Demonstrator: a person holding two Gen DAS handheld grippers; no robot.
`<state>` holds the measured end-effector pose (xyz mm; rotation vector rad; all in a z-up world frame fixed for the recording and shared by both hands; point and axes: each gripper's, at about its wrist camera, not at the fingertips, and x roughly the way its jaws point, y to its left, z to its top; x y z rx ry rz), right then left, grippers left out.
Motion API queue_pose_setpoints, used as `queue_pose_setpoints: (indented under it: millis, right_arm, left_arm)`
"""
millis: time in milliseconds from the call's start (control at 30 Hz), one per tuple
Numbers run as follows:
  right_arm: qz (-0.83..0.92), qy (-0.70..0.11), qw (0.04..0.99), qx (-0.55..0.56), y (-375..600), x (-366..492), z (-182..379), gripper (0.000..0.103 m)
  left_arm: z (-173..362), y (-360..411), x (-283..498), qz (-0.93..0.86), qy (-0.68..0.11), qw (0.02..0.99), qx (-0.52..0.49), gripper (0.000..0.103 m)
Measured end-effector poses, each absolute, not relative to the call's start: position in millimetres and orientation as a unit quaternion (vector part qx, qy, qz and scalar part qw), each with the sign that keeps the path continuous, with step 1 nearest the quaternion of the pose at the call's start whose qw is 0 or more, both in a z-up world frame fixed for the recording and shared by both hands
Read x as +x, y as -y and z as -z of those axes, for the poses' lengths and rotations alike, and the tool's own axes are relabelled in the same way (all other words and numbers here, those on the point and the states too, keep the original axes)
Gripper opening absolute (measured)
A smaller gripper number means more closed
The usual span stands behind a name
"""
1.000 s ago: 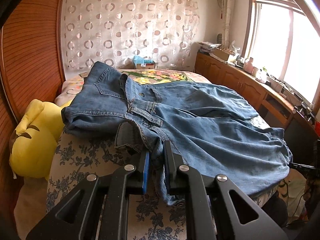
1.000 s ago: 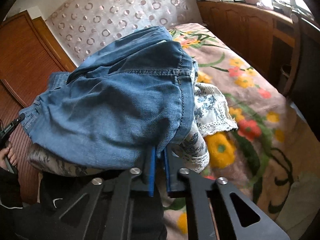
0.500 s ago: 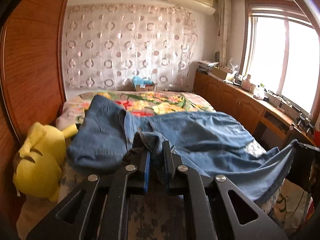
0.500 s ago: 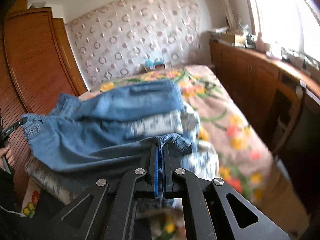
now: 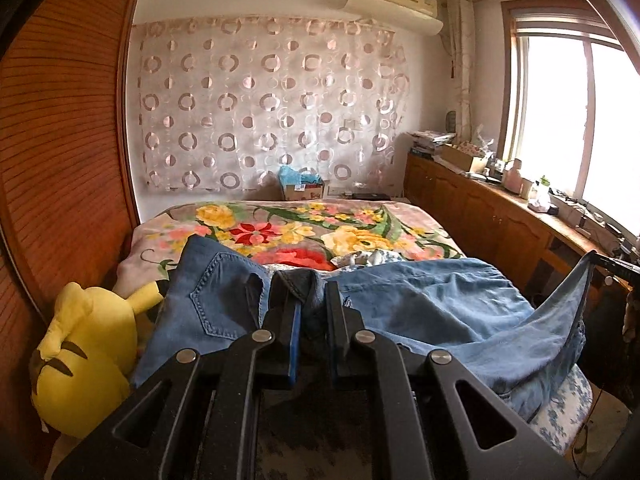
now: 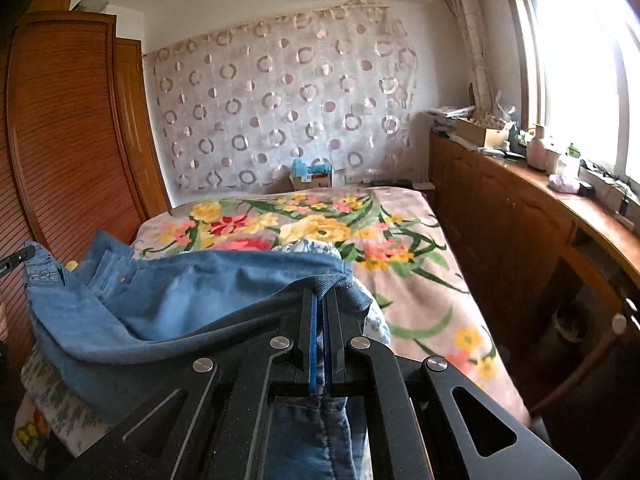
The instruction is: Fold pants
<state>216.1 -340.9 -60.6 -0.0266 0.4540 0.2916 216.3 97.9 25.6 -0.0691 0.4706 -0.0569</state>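
Observation:
Blue denim pants (image 5: 432,312) hang stretched between my two grippers over the near end of the bed (image 5: 280,224). My left gripper (image 5: 306,286) is shut on a bunched fold at the waistband end, beside a back pocket (image 5: 218,300). At the far right of that view the other gripper (image 5: 612,266) holds up the hem corner. In the right wrist view my right gripper (image 6: 320,288) is shut on the pants (image 6: 192,292) at the hem, with denim hanging down between the fingers. The waist end rises at the far left, held by the left gripper (image 6: 16,258).
A yellow plush toy (image 5: 88,356) lies left of the bed against a wooden louvred wardrobe (image 5: 60,160). Wooden cabinets (image 6: 520,232) with clutter on top run along the right under the window. A cardboard box (image 5: 304,188) sits at the bed's far end. A blue-flowered cloth (image 5: 568,412) lies under the pants.
Both grippers have risen and lifted the pants off the bed, so the denim now hangs taut between them. The right gripper has rolled to level, and more of the floral bedspread shows.

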Motion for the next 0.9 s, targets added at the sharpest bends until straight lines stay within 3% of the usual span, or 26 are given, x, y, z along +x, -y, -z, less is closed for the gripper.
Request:
queue_pose_setpoints:
  millis: [300, 367, 433, 900]
  right_arm:
    - [-0.182, -0.284, 0.941, -0.019, 297.7, 273.5, 107.0, 0.003]
    - [-0.178, -0.288, 0.941, -0.022, 291.0, 277.6, 111.6, 0.027]
    - [-0.176, -0.282, 0.943, -0.015, 291.8, 273.6, 113.4, 0.036]
    - [-0.148, -0.371, 0.916, -0.027, 301.0, 301.9, 145.6, 0.036]
  left_arm:
    - [5.5, -94.2, 237.1, 0.022, -0.271, 0.962, -0.032, 0.011]
    - [10.1, -94.3, 235.2, 0.022, -0.276, 0.960, -0.032, 0.011]
    - [13.5, -95.9, 232.6, 0.022, -0.280, 0.959, -0.035, 0.011]
    - [21.5, -94.3, 225.0, 0.023, -0.287, 0.957, -0.043, 0.011]
